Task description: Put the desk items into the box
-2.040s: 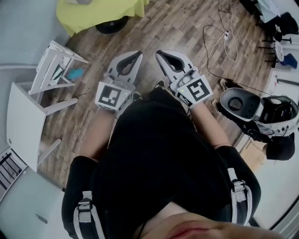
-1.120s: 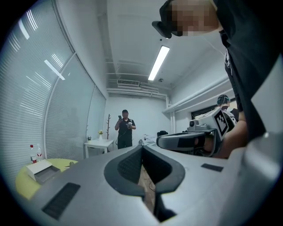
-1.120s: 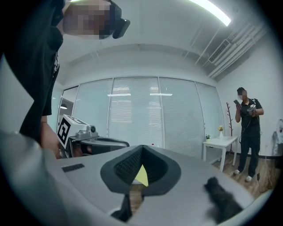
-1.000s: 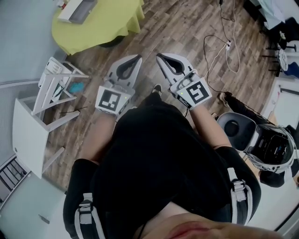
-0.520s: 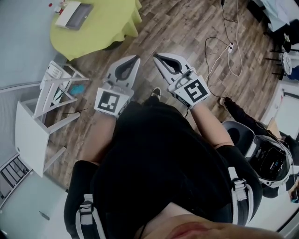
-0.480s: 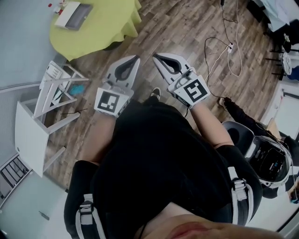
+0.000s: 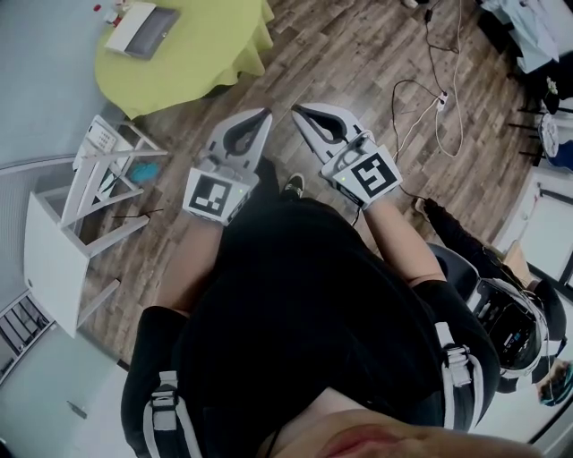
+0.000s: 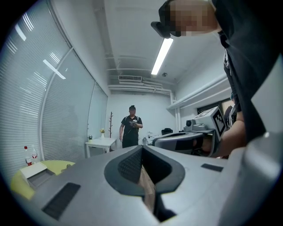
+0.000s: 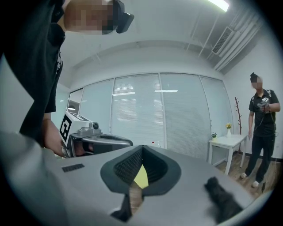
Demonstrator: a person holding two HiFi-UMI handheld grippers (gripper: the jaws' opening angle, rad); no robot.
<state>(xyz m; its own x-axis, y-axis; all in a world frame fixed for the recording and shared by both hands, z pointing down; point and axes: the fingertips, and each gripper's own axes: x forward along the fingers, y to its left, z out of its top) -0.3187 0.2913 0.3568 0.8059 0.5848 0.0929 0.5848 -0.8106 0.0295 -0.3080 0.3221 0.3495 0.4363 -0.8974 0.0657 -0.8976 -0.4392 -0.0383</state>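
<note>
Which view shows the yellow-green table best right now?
Head view: the yellow-green table lies top left, with most of its top visible from above. Left gripper view catches only an edge at lower left. Right gripper view shows only a yellow sliver, probably it.

Wood floor [image 7: 358, 45], yellow-green table [image 7: 208, 55], blinded windows [image 9: 177, 114], ceiling strip light [image 8: 162, 55]

Head view: left gripper [image 7: 265, 114] and right gripper [image 7: 296, 109] side by side above the floor [image 7: 358, 54], tips near each other. Table [image 7: 206, 58] ahead, to the left; box [image 7: 141, 27] on its far side. Chair [image 7: 103, 165] on the floor, left of the left gripper, nearer than the table. Cable [image 7: 430, 98] on the floor ahead, right. Left gripper view: person [image 8: 131, 128] stands far ahead, just right of a small table [image 8: 101, 142]
</note>
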